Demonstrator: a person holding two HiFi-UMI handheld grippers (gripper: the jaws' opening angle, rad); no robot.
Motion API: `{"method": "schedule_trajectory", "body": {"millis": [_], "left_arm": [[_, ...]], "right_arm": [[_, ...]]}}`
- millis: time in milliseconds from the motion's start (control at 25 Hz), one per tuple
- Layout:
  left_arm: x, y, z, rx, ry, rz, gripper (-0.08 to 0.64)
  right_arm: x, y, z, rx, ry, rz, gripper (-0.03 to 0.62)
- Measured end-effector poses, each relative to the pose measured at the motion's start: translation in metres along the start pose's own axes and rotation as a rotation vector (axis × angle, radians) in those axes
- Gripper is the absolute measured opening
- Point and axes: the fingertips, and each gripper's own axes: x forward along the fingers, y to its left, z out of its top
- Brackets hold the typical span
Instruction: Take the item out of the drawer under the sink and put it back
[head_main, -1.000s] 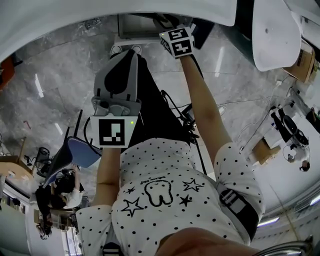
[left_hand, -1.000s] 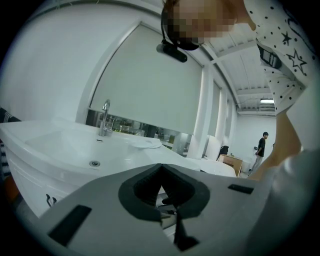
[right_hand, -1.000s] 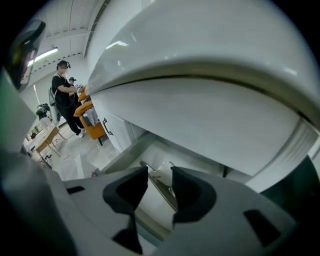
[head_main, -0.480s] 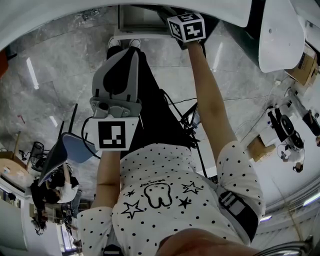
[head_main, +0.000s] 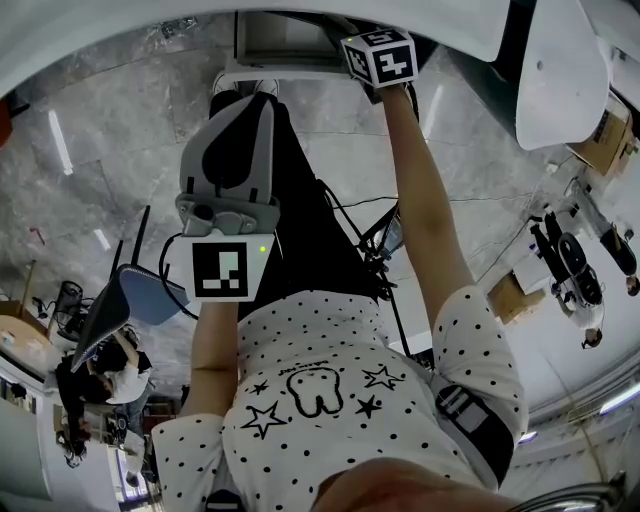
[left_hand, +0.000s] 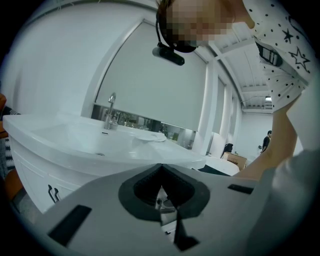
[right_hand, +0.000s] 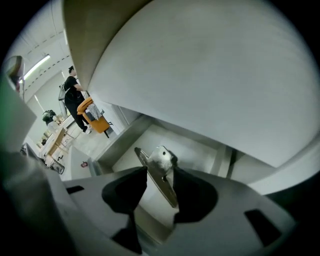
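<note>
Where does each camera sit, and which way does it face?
Head view: on the person's head, facing steeply down; spotted shirt, right arm show.
Left gripper view: on the left gripper, about level toward the sink; shut jaws, shirt show.
Right gripper view: on the right gripper, down into the drawer; open jaws, just closing, flank a metal item.
Shared: head and right gripper views both show the drawer.
</note>
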Motion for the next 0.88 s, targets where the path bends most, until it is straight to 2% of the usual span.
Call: {"method": "schedule_trajectory", "body": {"millis": [120, 200, 280, 360, 440, 640, 880], "left_arm": [[0.002, -0.002, -0.001, 0.000, 0.005, -0.003, -0.005], [0.004, -0.004, 0.001, 0.000, 0.000, -0.005, -0.005], [0.006, -0.004, 0.003, 0.006, -0.002, -0.006, -0.005], [0.006, -0.004, 0.004, 0.011, -0.001, -0.006, -0.005], [0.007, -0.003, 0.003, 0.008, 0.000, -0.003, -0.005], [0.008, -0.002, -0.004, 0.011, 0.016, -0.005, -0.005], [0.009, -0.001, -0.010, 0.007, 0.020, -0.003, -0.005]], "right_arm": [[0.001, -0.001, 0.000, 0.010, 0.000, -0.001, 0.169], [0.000, 0.007, 0.004, -0.050, -0.008, 0.034, 0.169], [-0.003, 0.013, 0.012, -0.190, -0.014, 0.033, 0.169], [-0.005, 0.013, 0.017, -0.358, -0.006, -0.018, 0.167], [0.001, 0.010, 0.015, -0.442, 0.017, -0.058, 0.164], [0.022, 0.000, 0.007, -0.468, 0.064, -0.062, 0.144], [0.038, -0.012, 0.004, -0.450, 0.089, -0.028, 0.178]]}}
